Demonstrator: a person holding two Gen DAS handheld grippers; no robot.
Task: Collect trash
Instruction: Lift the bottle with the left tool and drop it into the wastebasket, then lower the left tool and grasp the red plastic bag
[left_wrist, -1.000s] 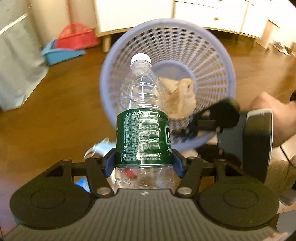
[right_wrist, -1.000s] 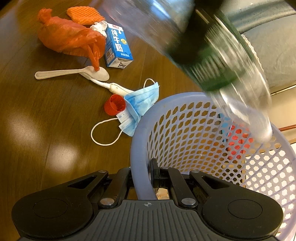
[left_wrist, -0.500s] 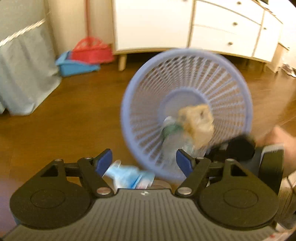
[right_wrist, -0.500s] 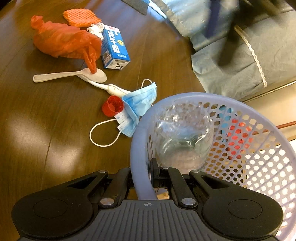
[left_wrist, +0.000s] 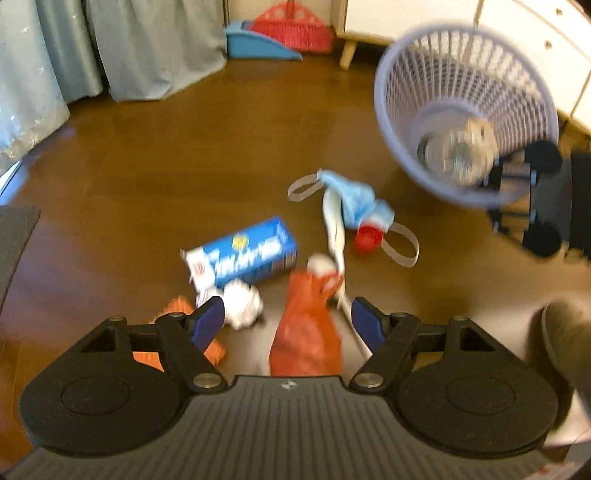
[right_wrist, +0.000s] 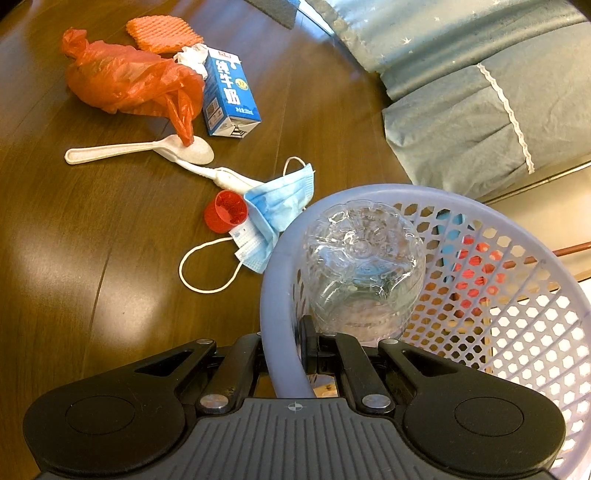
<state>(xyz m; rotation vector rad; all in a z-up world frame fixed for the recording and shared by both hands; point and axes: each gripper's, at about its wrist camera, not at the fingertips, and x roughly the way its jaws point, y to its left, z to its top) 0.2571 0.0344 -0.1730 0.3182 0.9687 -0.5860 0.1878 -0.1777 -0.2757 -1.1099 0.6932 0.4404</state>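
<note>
In your left wrist view, your left gripper (left_wrist: 288, 319) stands wide apart and empty, blue pads spread above the litter on the wooden floor (left_wrist: 147, 177). The orange plastic bag (left_wrist: 306, 332) lies between its fingers, with a crumpled white tissue (left_wrist: 242, 302) just beside the left pad. Beyond the bag lies the blue milk carton (left_wrist: 243, 253), and further on the blue face mask (left_wrist: 356, 203) touches a red cap (left_wrist: 367, 238). The lavender basket (left_wrist: 391, 122) sits tilted past the mask, to the upper right, with the clear bottle (left_wrist: 454, 151) inside it; the picture is blurred.

In your right wrist view, your right gripper (right_wrist: 284, 354) is clamped narrow on the basket (right_wrist: 280, 258) rim, one finger outside the wall and one inside. The bottle (right_wrist: 362, 258) rests inside the basket, bottom toward the camera, just past the gripper. Left of the basket, the mask (right_wrist: 280, 206) touches its rim, with the red cap (right_wrist: 225, 212) beside it. Beyond the mask lie a white spoon (right_wrist: 136, 149), the carton (right_wrist: 227, 99), the orange bag (right_wrist: 129, 81), and an orange netted pad (right_wrist: 162, 33).
</note>
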